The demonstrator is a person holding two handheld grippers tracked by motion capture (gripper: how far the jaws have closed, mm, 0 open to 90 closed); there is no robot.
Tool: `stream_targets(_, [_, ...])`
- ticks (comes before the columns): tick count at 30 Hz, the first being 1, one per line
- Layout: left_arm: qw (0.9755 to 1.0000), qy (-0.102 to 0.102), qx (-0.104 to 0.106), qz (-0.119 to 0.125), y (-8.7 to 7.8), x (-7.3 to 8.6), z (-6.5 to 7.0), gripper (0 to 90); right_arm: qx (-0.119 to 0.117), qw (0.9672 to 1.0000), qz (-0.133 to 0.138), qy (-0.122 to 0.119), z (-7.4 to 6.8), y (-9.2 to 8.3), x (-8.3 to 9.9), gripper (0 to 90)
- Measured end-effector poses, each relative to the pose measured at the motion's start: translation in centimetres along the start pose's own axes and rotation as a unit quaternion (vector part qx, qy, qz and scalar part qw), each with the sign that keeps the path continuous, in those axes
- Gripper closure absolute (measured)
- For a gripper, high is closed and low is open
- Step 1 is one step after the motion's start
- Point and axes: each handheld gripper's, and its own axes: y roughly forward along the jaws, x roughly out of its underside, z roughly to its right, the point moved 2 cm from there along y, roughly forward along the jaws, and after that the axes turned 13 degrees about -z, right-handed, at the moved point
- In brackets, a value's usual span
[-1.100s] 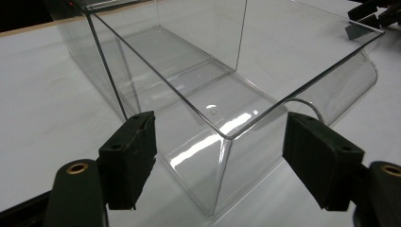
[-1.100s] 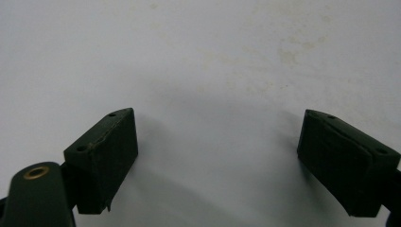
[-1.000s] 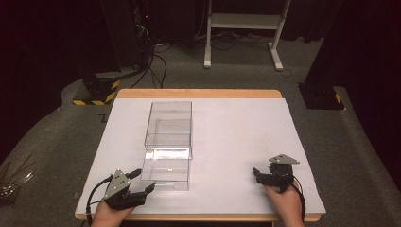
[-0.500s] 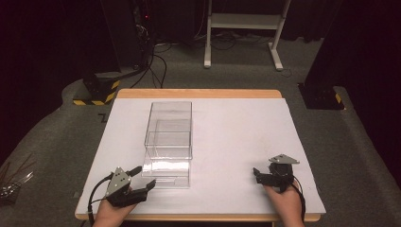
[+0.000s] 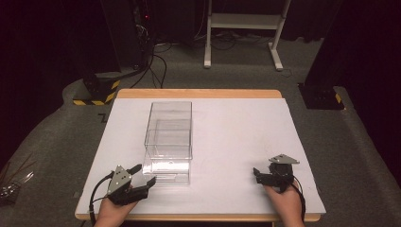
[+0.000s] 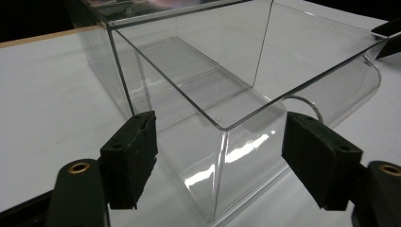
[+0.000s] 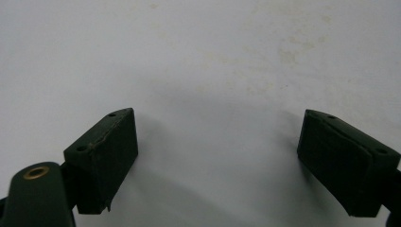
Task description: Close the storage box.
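In the high view, you are keeping both grippers low at the near edge of the white table (image 5: pixel 236 123). The clear plastic box (image 5: pixel 169 137) is standing left of centre, its long axis running away from you, with a curved front at its near end. Your left gripper (image 5: pixel 144 177) is sitting just beside that near end, angled toward its left corner, jaws spread; this placement looks like a line-up for taking the box by its front. Your right gripper (image 5: pixel 257 174) is lying well apart from the box on bare table, pointing left, and appears to be parked out of the way. In the left gripper view, the two black pads (image 6: pixel 130 158) are standing wide apart, framing the near corner of the clear plastic box (image 6: pixel 227 94) without touching it; the box is open-topped and empty, and its rounded front is catching glare. A dark tip at the upper right edge is probably your other gripper. In the right gripper view, the right gripper (image 7: pixel 217 161) is facing nothing but white surface, its jaws held apart with nothing between them.
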Motion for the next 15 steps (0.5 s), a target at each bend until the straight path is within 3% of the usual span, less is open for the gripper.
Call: stream_targets(15, [0.9997,-0.022,-0.009,0.001,0.79,-0.50,-0.30,27.6,0.000,1.0000,0.000,0.000,-0.01,0.00,0.00,12.9])
